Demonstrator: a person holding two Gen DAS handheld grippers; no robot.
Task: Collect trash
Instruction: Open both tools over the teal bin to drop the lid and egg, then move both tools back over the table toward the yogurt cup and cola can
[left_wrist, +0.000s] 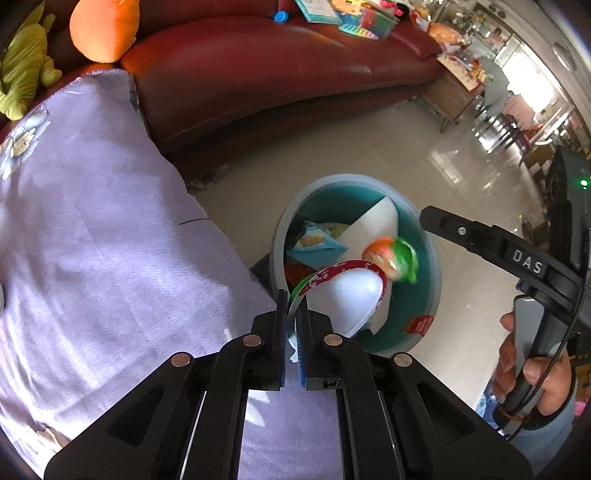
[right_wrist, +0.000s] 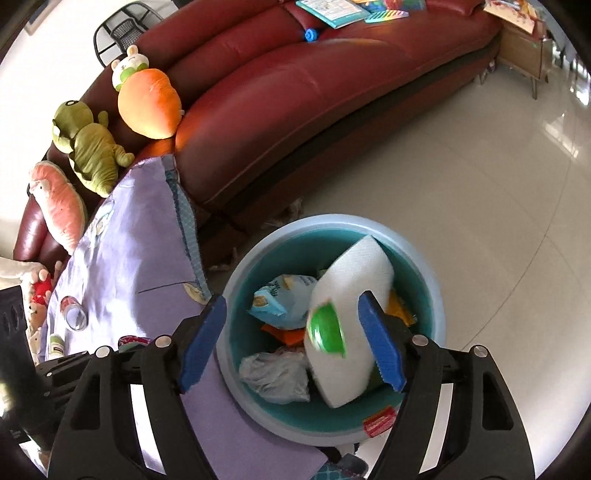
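The left hand-held gripper (left_wrist: 291, 332) is clamped on a paper bowl (left_wrist: 351, 295) over the bin (right_wrist: 236, 280); the right hand-held gripper (right_wrist: 295, 339) stands apart, its cup (right_wrist: 328, 328) dropping toward 12 o'clock and possibly bouncing out

A: Your floor (right_wrist: 461, 177), pale glossy tile, carries the teal bin (right_wrist: 424, 280), just off the sofa's (right_wrist: 295, 110) front edge.

B: And your purple cloth (right_wrist: 140, 240)?

A: Cans (right_wrist: 74, 312) near its left edge.
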